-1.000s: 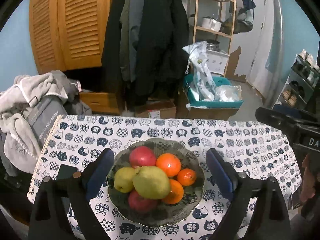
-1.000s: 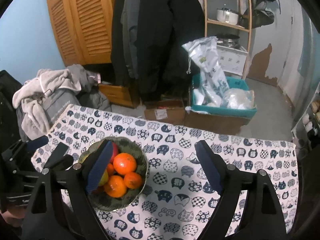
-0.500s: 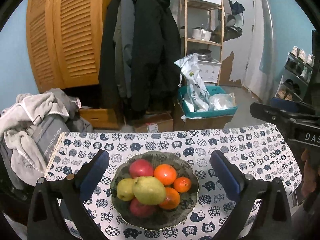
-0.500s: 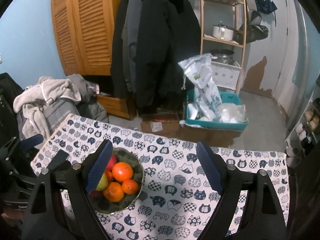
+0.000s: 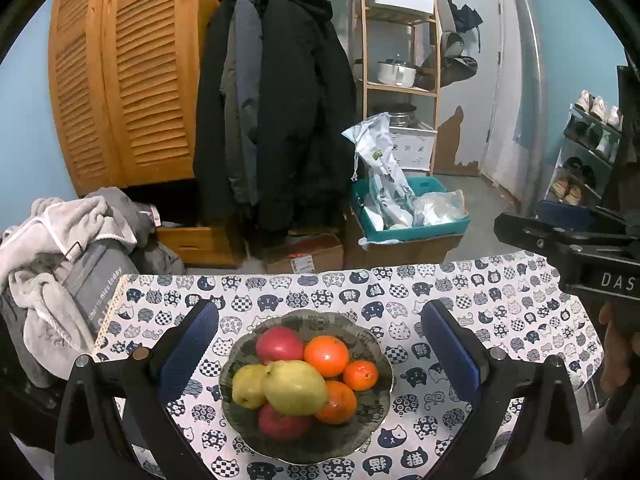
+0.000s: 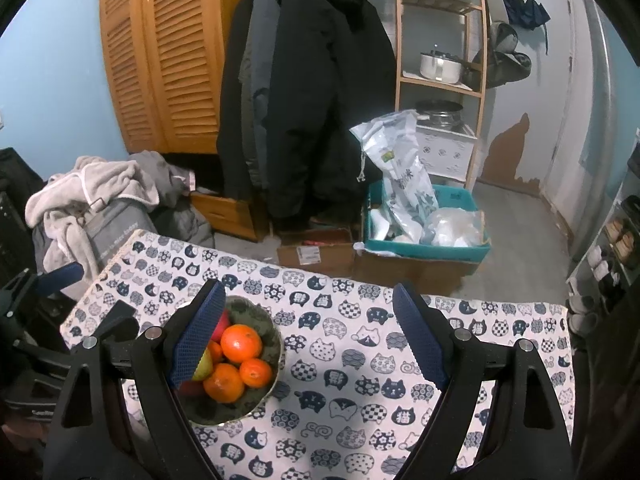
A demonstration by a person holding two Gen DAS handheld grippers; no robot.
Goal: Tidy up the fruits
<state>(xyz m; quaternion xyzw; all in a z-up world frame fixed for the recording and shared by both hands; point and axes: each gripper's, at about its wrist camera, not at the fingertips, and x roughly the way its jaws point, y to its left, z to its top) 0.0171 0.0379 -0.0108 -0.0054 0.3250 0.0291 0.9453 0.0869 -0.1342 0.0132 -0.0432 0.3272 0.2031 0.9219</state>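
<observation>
The left gripper (image 5: 320,344) hangs with its jaws spread wide and empty, and the bowl (image 5: 376,432) of fruit sits on the counter (image 5: 500,312) directly between and below them, so every piece is within its line of approach. The right gripper (image 6: 308,332) is likewise released and holds nothing; from it the bowl lies under and just outside the left-hand jaw, with bare cat-print cloth between the jaws. All the fruit appears to be piled in one heap: a large yellow pear (image 5: 294,388) rides on top, leaning on a smaller pear (image 5: 248,385), two red apples (image 5: 279,345) and several oranges (image 5: 326,356), with a small mandarin (image 5: 360,375) at the edge. The risk, as I judge it, lies in that stacking. Closing on a lower apple or orange would likely unseat the top pear and send round fruit rolling over the low rim and off the counter. The pear's smooth, tapered skin could also squirt out of flat pads if pinched off-centre. A descending jaw could catch the bowl's rim and tip or shove it.
</observation>
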